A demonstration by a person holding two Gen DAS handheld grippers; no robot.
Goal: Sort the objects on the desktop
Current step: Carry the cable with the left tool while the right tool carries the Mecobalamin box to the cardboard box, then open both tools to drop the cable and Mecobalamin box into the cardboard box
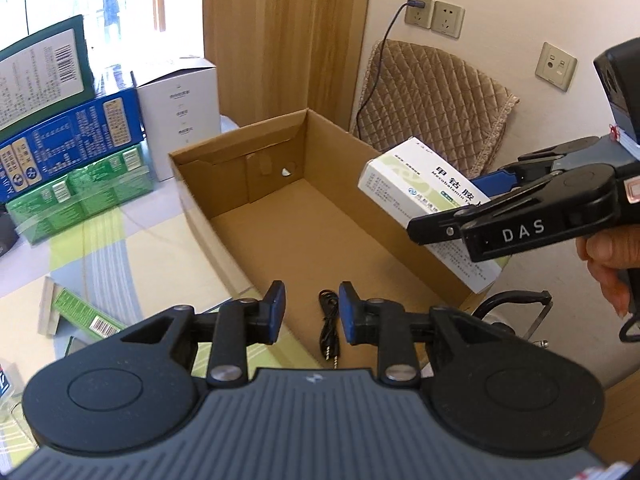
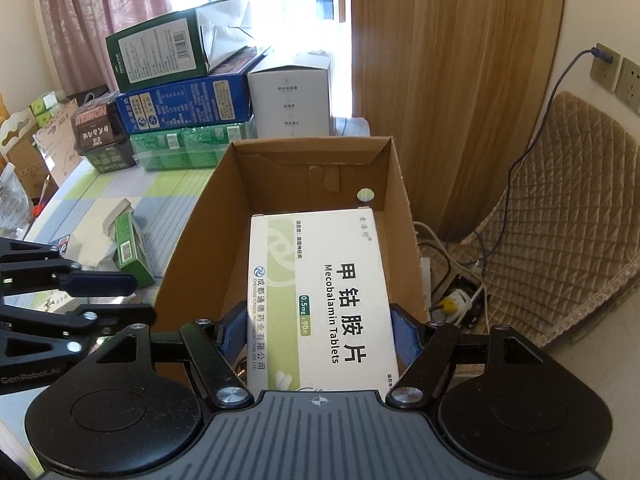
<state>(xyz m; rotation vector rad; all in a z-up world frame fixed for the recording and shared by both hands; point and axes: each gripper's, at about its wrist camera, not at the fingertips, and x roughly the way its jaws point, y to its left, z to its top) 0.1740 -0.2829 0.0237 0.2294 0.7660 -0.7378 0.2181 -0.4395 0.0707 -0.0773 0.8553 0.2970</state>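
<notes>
The left gripper (image 1: pixel 312 312) points downward, its jaws slightly apart with nothing between them. The right gripper (image 2: pixel 318 334), held by a hand (image 1: pixel 612 264), tilts downward, jaws clamped.

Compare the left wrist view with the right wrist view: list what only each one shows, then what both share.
Only the left wrist view: a black audio cable lying inside the cardboard box, and a hand.
Only the right wrist view: a power strip on the floor and pink curtains.
Both: the box, the white medicine box gripped by the right gripper, and the stacked cartons.
</notes>
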